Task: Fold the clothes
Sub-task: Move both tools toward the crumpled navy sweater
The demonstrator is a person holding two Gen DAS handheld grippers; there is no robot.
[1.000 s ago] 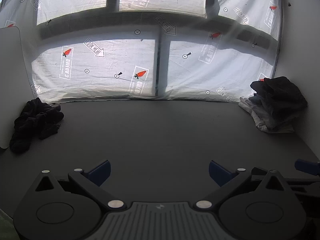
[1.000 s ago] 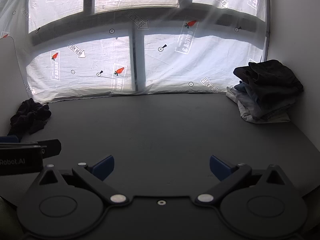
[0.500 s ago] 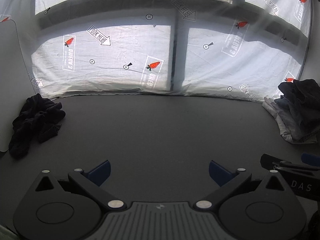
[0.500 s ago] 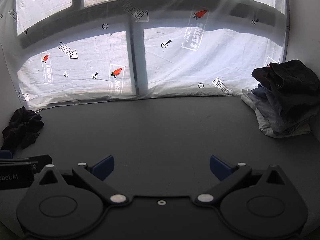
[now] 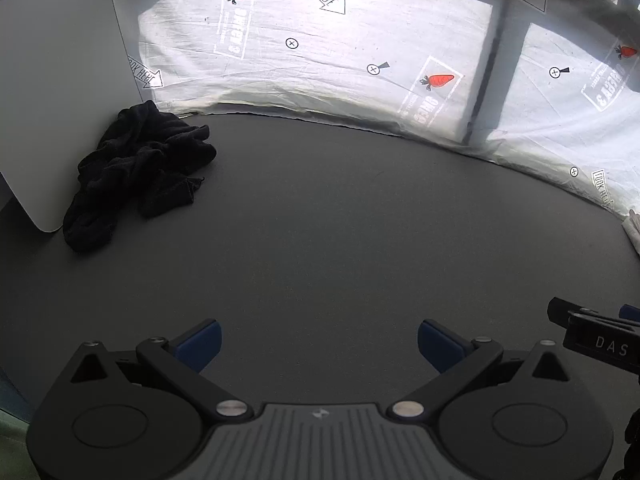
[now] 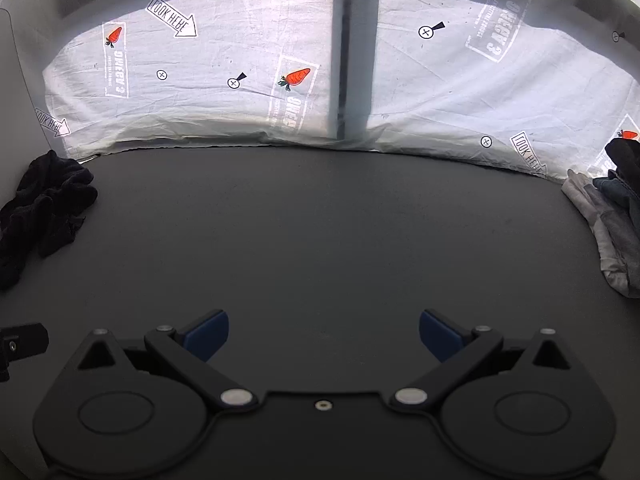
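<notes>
My left gripper (image 5: 318,340) is spread wide, nothing between the blue pads. Same for my right gripper (image 6: 324,338): spread, holding nothing. Both hover over the dark grey table (image 5: 340,240). The black garment (image 5: 136,172) is a crumpled, bunched heap at the table's far-left corner, touching the white panel (image 5: 52,92). The folded clothes stack (image 6: 616,216), pale greys under dark pieces, sits at the table's far-right edge, against the printed white sheet (image 6: 240,92).
</notes>
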